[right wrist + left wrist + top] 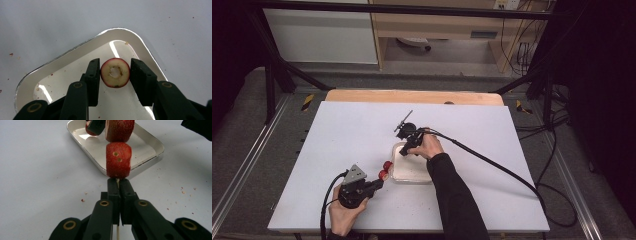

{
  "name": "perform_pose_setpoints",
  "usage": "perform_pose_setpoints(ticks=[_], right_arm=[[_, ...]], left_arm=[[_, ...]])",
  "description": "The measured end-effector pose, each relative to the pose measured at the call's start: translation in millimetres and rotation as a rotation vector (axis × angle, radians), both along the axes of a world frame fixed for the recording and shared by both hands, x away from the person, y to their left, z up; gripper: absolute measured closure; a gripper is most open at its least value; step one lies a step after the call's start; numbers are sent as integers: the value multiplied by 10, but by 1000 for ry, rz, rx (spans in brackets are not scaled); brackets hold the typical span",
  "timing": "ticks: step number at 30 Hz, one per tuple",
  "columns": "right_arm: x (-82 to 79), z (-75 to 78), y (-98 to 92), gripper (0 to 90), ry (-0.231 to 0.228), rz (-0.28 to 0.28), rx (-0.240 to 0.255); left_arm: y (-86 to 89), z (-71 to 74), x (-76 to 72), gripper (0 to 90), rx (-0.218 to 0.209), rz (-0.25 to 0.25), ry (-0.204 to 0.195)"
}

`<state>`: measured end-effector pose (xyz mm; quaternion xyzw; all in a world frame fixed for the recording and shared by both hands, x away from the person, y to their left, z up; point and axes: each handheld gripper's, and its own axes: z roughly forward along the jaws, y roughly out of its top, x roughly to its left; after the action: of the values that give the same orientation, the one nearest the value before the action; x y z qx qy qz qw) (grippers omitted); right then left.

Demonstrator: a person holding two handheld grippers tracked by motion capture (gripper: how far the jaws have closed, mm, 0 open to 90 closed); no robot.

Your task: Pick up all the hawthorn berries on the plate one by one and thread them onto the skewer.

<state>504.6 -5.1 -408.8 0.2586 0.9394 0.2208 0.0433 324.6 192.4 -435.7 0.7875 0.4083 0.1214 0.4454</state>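
Observation:
My left gripper (119,182) is shut on a thin wooden skewer (117,233) that carries two red fruit pieces (118,163), one above the other; it points toward the near edge of a small white tray (150,160). From above, this gripper (379,184) sits at the tray's (409,170) front left corner, with the fruit pieces (385,170) at its tip. My right gripper (115,60) reaches down into the tray (62,57), and its pads touch both sides of a round red fruit slice with a cored centre (115,73). From above, the right gripper (409,147) stands over the tray's far left corner.
The white tabletop (342,135) carries scattered crumbs (82,200) near the tray. A black cable (492,162) trails from the right gripper across the table to the right. A wooden strip (412,96) runs along the table's far edge.

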Motion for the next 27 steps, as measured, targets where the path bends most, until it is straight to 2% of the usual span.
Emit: perform_pose_setpoints(ticks=[9,15,20,27], right_arm=[[-82,204,-91,612,22,-49,10],[-163,313,-202,613,28,-89,43],[-277,377,-378,613,31,-132,118],[-492,403,-651,613,7,-177,237]], left_arm=[[-12,1,-3,883,0,2,-1],[-31,8,-14,883,0,0,-8],[-64,8,-20,883,7,-5,-13],[-149,15,-25,883,16,-20,-17]])
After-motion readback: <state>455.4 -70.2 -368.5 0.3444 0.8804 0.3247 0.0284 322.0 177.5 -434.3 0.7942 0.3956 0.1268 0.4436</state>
